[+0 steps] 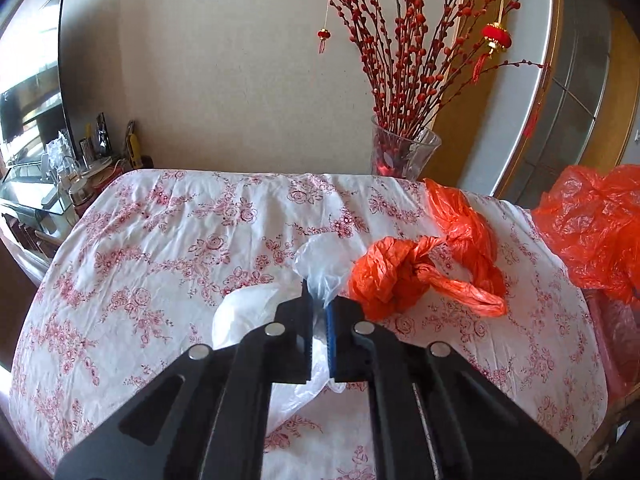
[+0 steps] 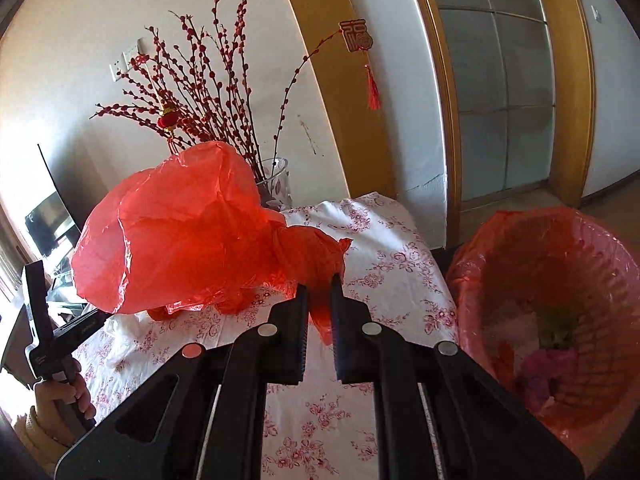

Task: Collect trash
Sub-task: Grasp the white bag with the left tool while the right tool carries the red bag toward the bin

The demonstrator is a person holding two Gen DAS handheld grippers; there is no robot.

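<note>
My left gripper [image 1: 320, 300] is shut on a thin white plastic bag [image 1: 320, 260] that lies on the flowered tablecloth [image 1: 160, 248]. Just right of it sit a knotted orange bag [image 1: 400, 276] and another orange bag [image 1: 464, 224] behind that. My right gripper [image 2: 319, 284] is shut on a large billowing red plastic bag [image 2: 180, 228], held up above the table; the same red bag [image 1: 592, 224] shows at the right edge of the left wrist view. To the right stands a trash bin with a red liner [image 2: 500, 264], with rubbish inside.
A glass vase [image 1: 400, 152] of red-budded branches stands at the table's far edge against the wall. A TV [image 1: 32, 92] and a cluttered glass shelf are off to the left. A person's hand [image 2: 60, 396] grips the left tool's handle. A wooden-framed door is behind the bin.
</note>
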